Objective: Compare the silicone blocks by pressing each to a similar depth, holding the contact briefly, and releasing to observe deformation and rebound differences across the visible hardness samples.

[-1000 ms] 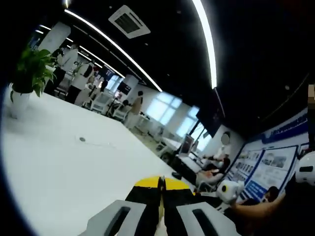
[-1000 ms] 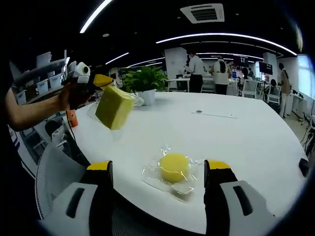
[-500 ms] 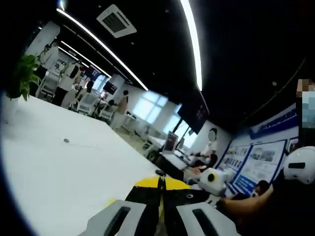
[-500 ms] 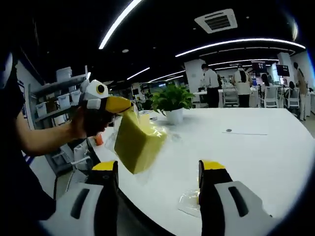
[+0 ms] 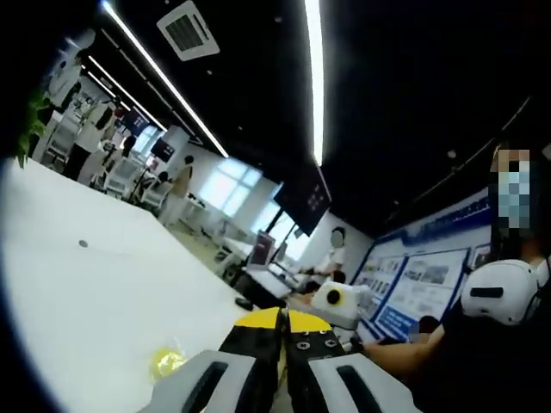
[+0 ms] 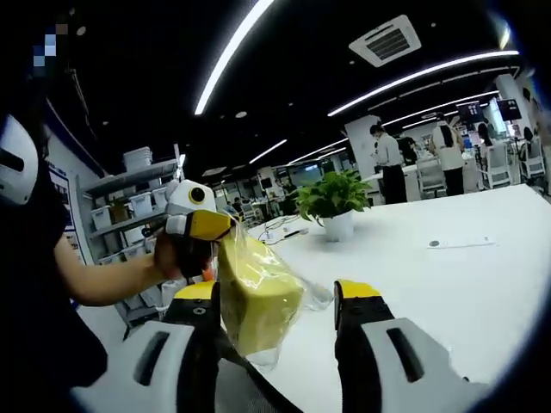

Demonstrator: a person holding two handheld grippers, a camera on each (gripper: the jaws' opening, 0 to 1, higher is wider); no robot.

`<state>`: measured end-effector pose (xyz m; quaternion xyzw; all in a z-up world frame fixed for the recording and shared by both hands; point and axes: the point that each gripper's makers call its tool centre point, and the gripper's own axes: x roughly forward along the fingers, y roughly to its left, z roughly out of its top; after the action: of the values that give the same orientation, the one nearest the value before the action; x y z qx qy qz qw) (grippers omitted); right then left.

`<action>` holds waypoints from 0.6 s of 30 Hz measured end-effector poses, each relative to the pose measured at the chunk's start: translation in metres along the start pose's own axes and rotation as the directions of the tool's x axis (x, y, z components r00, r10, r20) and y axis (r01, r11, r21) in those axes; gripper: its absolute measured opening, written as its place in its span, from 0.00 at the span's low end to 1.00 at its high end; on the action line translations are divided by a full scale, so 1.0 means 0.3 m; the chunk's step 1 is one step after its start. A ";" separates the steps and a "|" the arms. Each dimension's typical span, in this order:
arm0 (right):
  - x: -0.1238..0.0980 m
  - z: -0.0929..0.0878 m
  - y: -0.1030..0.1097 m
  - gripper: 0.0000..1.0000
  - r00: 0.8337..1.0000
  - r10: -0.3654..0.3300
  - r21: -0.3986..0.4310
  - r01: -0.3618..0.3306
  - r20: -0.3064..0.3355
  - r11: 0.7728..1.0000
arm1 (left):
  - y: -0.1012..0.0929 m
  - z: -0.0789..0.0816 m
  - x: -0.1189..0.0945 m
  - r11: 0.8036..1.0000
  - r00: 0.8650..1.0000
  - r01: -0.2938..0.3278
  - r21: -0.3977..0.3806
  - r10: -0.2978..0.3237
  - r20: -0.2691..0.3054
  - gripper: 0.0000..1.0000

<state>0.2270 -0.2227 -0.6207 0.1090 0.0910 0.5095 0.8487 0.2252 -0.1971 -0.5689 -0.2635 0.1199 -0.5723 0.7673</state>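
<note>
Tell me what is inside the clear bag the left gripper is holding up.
In the right gripper view, the bag holds one yellow block, hanging from the left gripper between the right gripper's open jaws. The block's far side is hidden, so anything behind it cannot be seen.

Open office w/ black ceiling point(image 5: 405, 95), strip lights point(image 6: 231, 53), white table point(image 6: 448, 284), potted plant point(image 6: 334, 200), windows point(image 5: 225, 186).

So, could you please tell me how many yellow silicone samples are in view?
2: a bagged yellow block held up by the left gripper, and a round one on the table; others may be hidden.
</note>
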 end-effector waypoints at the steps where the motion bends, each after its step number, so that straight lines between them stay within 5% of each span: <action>1: 0.001 0.005 0.000 0.46 1.000 0.001 -0.022 -0.001 0.007 1.000 | -0.004 0.002 0.001 1.000 1.000 0.008 -0.005 -0.008 0.002 0.00; 6: 0.001 0.023 0.055 0.42 0.993 0.111 0.020 -0.112 0.026 0.994 | -0.048 0.002 0.005 0.996 0.997 0.080 -0.031 -0.081 -0.004 0.00; 18: -0.026 0.103 0.092 0.33 0.977 0.203 -0.041 -0.200 0.070 0.979 | -0.110 0.062 0.001 0.981 0.981 0.185 -0.061 -0.182 0.063 0.00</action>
<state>0.2082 -0.2197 -0.5831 0.1222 0.0394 0.5900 0.7972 0.2073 -0.1992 -0.5355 -0.3149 0.0922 -0.6286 0.7051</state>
